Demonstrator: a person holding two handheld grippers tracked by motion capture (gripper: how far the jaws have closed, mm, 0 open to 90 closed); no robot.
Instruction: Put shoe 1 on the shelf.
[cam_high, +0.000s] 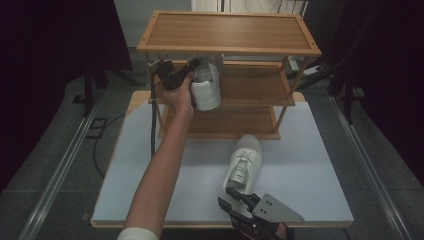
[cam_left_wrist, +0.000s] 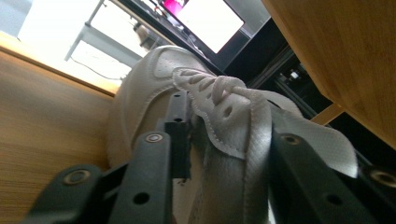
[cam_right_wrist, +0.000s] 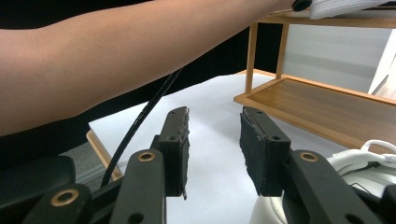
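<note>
Evidently the left tool (cam_high: 181, 76) is setting one white shoe (cam_high: 206, 86) on the middle shelf of the wooden rack (cam_high: 229, 47), its jaws spread around the tongue rather than pinching it, which suggests a release. The second shoe (cam_high: 243, 164) lies on the surface (cam_high: 310, 165) just in front of the rack, near the right tool (cam_high: 239, 197), whose jaws stand spread and empty. The top shelf hides the first shoe's toe, so its seating cannot be judged.
</note>
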